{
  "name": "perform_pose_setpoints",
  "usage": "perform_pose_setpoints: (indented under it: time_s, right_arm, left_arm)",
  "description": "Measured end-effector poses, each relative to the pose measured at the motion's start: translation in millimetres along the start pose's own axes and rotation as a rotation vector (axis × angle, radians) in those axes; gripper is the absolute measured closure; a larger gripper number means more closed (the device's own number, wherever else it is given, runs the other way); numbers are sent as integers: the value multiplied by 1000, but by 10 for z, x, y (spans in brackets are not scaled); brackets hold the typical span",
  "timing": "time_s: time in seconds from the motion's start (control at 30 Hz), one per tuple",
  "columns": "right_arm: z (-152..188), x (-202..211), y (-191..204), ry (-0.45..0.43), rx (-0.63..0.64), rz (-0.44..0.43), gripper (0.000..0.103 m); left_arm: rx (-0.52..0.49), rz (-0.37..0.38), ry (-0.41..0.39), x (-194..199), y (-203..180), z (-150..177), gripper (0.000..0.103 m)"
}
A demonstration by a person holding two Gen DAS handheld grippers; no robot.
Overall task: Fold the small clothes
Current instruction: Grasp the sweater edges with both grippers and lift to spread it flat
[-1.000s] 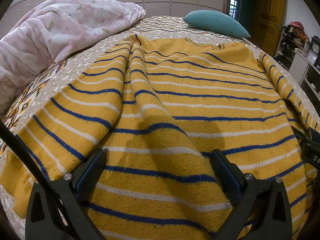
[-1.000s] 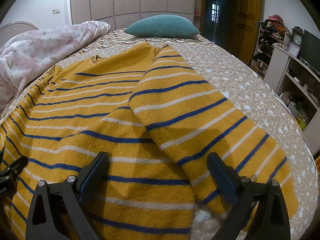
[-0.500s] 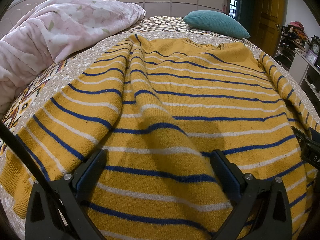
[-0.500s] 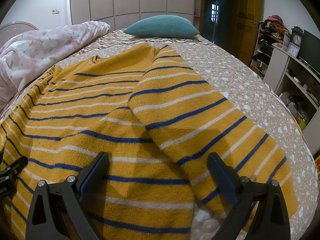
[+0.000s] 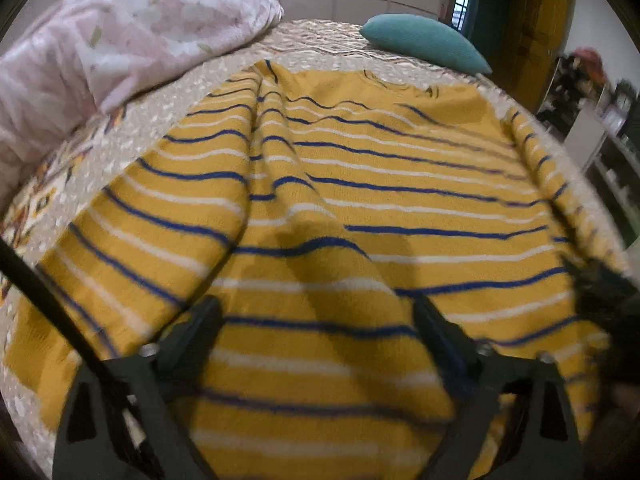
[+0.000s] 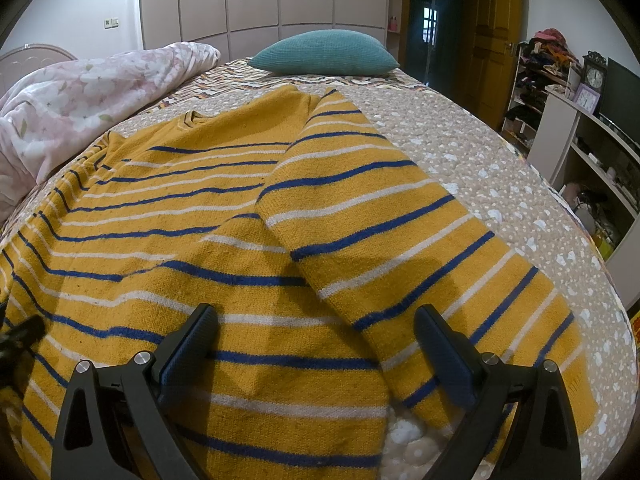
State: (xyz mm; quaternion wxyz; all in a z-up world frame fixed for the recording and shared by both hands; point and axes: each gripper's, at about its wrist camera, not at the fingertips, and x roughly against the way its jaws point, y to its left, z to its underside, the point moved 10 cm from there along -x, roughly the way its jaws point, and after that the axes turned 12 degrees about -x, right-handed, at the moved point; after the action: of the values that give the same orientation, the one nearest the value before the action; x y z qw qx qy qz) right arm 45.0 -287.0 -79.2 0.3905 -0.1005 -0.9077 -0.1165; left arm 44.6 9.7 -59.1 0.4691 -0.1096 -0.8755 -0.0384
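Observation:
A yellow sweater (image 5: 380,200) with blue and white stripes lies spread on the bed, neck at the far end; it also shows in the right wrist view (image 6: 192,232). Its left sleeve (image 5: 132,240) and right sleeve (image 6: 400,240) lie alongside the body. My left gripper (image 5: 316,320) is open, just above the sweater's lower left part, holding nothing. My right gripper (image 6: 316,328) is open over the lower right hem, near where the right sleeve meets the body. The right gripper's tip (image 5: 600,288) shows at the left view's right edge.
A teal pillow (image 6: 324,54) lies at the far end of the bed. A pink floral duvet (image 6: 80,96) is heaped at the far left. The patterned bedspread (image 6: 500,184) is bare on the right. White shelves (image 6: 588,148) stand beyond the bed's right edge.
The left wrist view has turned blurry and shifted slightly, so my left gripper is moving. The right gripper and the sweater have not visibly moved.

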Motion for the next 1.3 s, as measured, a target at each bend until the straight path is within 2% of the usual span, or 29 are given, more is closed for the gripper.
perform_pose_setpoints:
  time_s: [0.03, 0.1, 0.13, 0.23, 0.3, 0.4, 0.43, 0.47, 0.5, 0.53, 0.57, 0.6, 0.63, 0.67, 0.73, 0.83, 0.9, 0.93, 1.0, 1.07, 1.17, 1.2, 1.3]
  right_arm:
    - [-6, 5, 0, 0, 0, 1, 3]
    - [-5, 4, -2, -1, 0, 1, 3]
    - [-5, 4, -1, -1, 0, 0, 3]
    - [-3, 3, -1, -1, 0, 0, 3]
    - [-1, 3, 0, -1, 0, 1, 3]
    - [-3, 7, -3, -1, 1, 3, 3]
    - [-3, 8, -4, -1, 1, 3, 3]
    - [-4, 12, -7, -1, 1, 5, 3]
    - [-8, 13, -7, -1, 2, 7, 3]
    - [-12, 8, -4, -1, 3, 10, 3]
    - [-11, 6, -5, 0, 4, 12, 3]
    - [-10, 1, -3, 1, 6, 15, 3]
    - [-8, -10, 1, 3, 7, 18, 3]
    - [-13, -15, 5, 4, 9, 22, 2]
    - [-1, -30, 10, 5, 10, 26, 2]
    - [5, -38, 10, 5, 12, 32, 2]
    - [3, -41, 11, 5, 13, 35, 2]
    - [2, -47, 13, 4, 12, 35, 2]
    - [2, -45, 14, 5, 12, 34, 2]
    - [1, -48, 18, 5, 12, 33, 2]
    - [3, -44, 9, 5, 7, 29, 2]
    - [2, -41, 3, 4, 5, 27, 2]
    - [-44, 20, 10, 24, -8, -21, 3]
  left_arm:
    - [37, 53, -4, 155, 84, 2, 15]
    - [73, 82, -63, 407, 272, -35, 15]
    - [77, 44, -114, 562, 477, -68, 15]
    - [110, -91, -150, 715, 1032, -99, 15]
    - [154, -139, -114, 651, 1397, -63, 15]
    - [214, -93, 16, 314, 1716, 52, 16]
    - [242, -34, 60, 186, 1738, 96, 25]
    - [248, 10, 74, 126, 1715, 110, 48]
    - [240, 24, 84, 95, 1694, 120, 60]
    - [212, 5, 87, 99, 1679, 110, 85]
    - [206, 28, 91, 110, 1653, 95, 99]
    - [210, 67, 94, 122, 1632, 73, 100]
    - [231, 67, 89, 183, 1711, 31, 100]
    - [244, 48, 72, 244, 1825, -27, 100]
    - [265, -47, 39, 389, 2178, -165, 100]
    - [280, -302, 5, 650, 2970, -483, 100]
    - [289, -389, 8, 749, 3330, -645, 100]
    - [290, -398, 11, 780, 3408, -698, 100]
    - [288, -403, 15, 832, 3429, -793, 100]
    - [252, -402, 5, 862, 3290, -906, 100]
    - [209, -289, 4, 821, 2771, -1107, 100]
    - [193, -223, 2, 799, 2499, -1190, 100]
    - [112, -115, 2, 719, 1747, -1427, 100]
